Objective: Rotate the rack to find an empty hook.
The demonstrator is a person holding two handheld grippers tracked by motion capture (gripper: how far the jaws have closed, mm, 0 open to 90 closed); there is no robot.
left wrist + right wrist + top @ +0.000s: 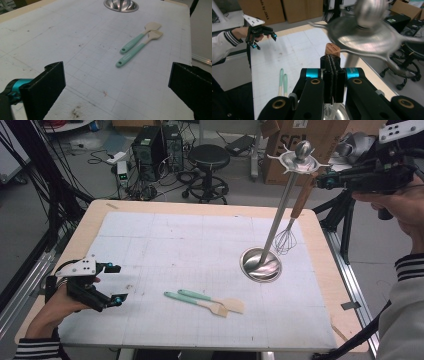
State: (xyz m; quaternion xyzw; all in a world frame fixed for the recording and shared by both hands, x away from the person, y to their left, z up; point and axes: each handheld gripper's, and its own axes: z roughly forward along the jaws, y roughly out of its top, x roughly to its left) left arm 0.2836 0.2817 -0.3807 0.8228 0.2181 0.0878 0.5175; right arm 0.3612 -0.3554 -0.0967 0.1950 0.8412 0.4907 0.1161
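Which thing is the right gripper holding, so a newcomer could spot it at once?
Find the steel stand rising from its round base at the table's right side. Beside its pole hangs a whisk, the right gripper shut on its upper end. Its brown wooden handle and wire head set it apart from the two flat green-handled spatulas.
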